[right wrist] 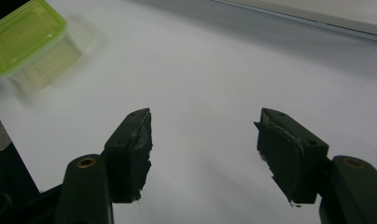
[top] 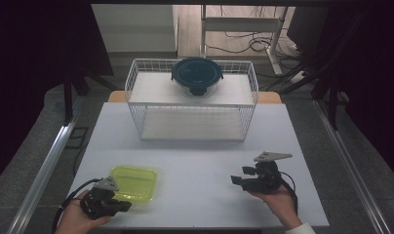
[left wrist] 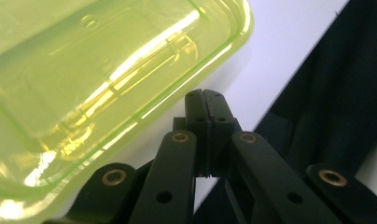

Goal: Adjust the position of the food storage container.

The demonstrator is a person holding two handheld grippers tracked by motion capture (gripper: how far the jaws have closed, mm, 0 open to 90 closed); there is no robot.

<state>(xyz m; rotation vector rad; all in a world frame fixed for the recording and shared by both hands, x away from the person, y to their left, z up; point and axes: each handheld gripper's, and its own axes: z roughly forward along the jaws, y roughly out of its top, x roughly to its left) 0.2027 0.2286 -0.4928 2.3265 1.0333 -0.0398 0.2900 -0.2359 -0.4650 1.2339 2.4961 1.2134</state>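
Observation:
A translucent yellow-green box point(top: 133, 183) with its lid on sits at the front left of the white table point(top: 195, 165). My left gripper point(top: 125, 206) lies by the box's near edge, jaws pressed together on nothing. In the left gripper view the shut tips point(left wrist: 205, 95) sit just off the box's point(left wrist: 98, 79) lid rim. My right gripper point(top: 235, 180) rests at the front right, pointing left, open and empty. In the right gripper view its jaws point(right wrist: 203, 135) stand wide apart over bare table, with the box point(right wrist: 23, 35) far off at the upper left.
A white wire basket point(top: 192, 126) stands at the back middle of the table. A round clear container with a dark blue lid point(top: 197, 74) sits on its top. The table's front edge runs just under both hands.

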